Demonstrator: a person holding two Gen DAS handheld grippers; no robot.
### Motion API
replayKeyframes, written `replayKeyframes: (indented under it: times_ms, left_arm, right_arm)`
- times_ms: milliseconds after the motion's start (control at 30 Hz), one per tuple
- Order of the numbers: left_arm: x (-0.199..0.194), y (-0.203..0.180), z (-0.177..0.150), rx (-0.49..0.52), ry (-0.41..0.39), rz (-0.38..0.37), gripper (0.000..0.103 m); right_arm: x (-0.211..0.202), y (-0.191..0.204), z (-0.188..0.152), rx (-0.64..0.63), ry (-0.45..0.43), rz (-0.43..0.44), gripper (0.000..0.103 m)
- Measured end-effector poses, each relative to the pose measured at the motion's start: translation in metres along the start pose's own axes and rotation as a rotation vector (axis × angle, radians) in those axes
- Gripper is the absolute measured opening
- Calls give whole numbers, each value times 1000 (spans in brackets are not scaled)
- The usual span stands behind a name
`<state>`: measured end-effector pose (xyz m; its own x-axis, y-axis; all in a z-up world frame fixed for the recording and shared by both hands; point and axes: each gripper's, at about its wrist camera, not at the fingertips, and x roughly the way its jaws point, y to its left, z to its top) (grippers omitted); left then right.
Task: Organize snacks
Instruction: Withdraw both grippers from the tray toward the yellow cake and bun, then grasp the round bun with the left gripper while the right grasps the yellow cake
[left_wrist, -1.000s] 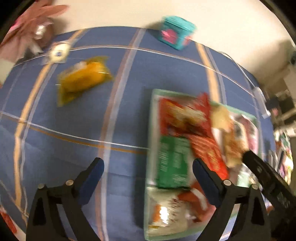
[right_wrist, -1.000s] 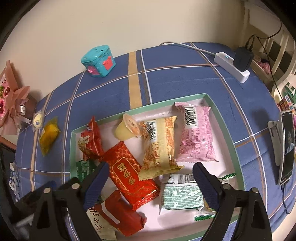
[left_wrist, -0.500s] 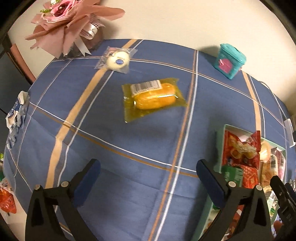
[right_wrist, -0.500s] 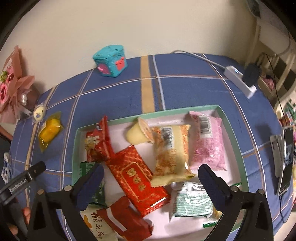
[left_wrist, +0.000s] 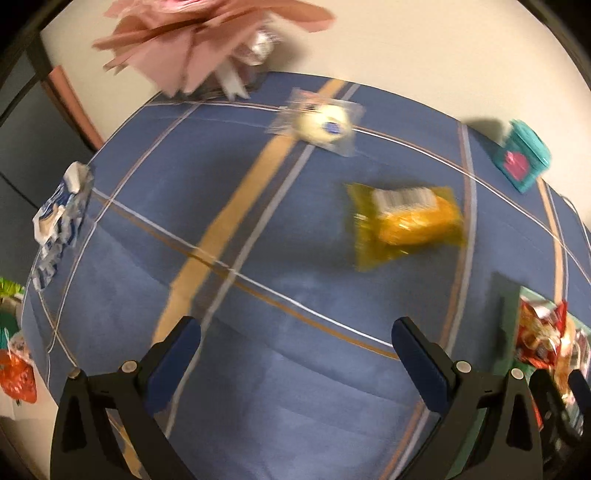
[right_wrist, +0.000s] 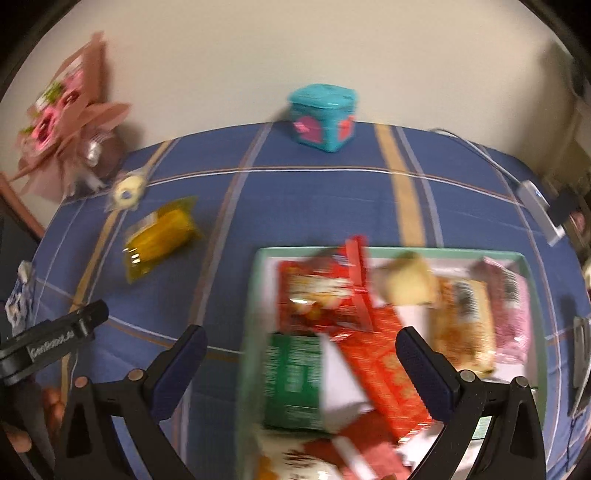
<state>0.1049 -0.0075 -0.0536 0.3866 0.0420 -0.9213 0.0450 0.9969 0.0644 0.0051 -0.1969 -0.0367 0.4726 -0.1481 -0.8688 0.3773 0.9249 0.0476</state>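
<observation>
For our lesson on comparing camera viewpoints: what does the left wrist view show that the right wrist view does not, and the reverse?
Only the left wrist view shows the open left gripper from behind and a red strawberry-print packet at the left edge.

Only the right wrist view shows the green tray nearly whole, with the green packet and pink packet inside, plus the open right gripper.

Both show the yellow snack packet, the round white sweet, the teal box and the pink bouquet.
</observation>
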Motion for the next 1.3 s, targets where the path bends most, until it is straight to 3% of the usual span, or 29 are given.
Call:
replayKeyframes:
  times_ms: [533, 900, 1300]
  left_arm:
    - [29, 85, 26, -125, 1, 47, 103]
    - [41, 74, 41, -106, -16, -37, 103]
    - [58, 68, 59, -113, -44, -65, 103]
  right_arm:
    - [30, 96, -2, -132, 30, 81, 103]
    - [46, 99, 18, -79, -24, 106, 103]
    - [68, 109, 49, -101, -85, 135, 103]
